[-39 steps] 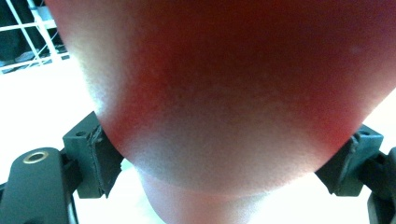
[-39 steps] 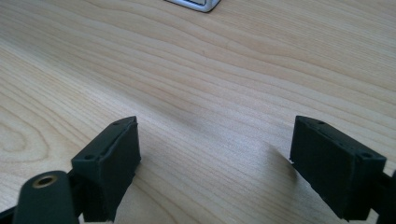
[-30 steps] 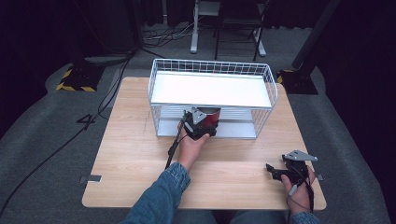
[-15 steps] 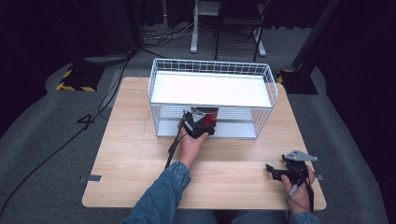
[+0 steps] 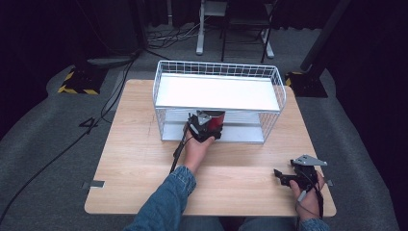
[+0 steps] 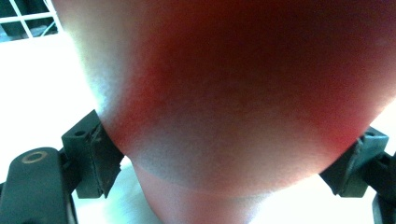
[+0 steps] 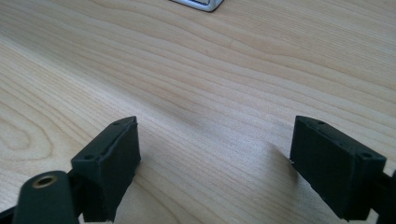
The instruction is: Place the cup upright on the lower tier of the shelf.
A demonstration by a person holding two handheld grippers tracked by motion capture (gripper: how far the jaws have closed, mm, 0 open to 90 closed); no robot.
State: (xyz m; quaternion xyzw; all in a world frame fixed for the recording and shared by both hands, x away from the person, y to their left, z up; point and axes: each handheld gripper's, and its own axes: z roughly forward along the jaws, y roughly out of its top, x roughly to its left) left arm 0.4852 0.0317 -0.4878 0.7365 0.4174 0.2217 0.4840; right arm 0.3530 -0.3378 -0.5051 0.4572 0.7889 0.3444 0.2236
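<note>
your left gripper (image 5: 208,126) sits at the front edge of the white wire rack (image 5: 219,72), at the opening of the lower tier, under the white upper shelf (image 5: 216,92). its jaws are clamped on a red object (image 5: 211,122), one black pad pressed against each side. in the left gripper view the red object (image 6: 243,93) is too close and too blurred for you to name more exactly; it looks rounded, narrows toward the bottom, and shades from red to a pale band at its left edge. whether it rests on the lower shelf (image 5: 240,132) or hangs just above it cannot be told. your left hand (image 5: 196,150) grips the tool from behind, with a denim sleeve (image 5: 166,202) running down to the bottom of the high view, and the gripper's cable (image 5: 178,149) trails along the wooden table (image 5: 130,144) beside your wrist.

your right gripper (image 5: 284,177) is well apart from the rack, low over the table near its front right corner, held in your right hand (image 5: 308,195). its jaws stand wide apart with nothing between them. in the right gripper view the two black pads frame bare wood grain (image 7: 210,93), and a corner of the rack's base (image 7: 198,3) shows at the top edge.

the rack stands toward the far side of the table, and its upper shelf carries nothing.
</note>
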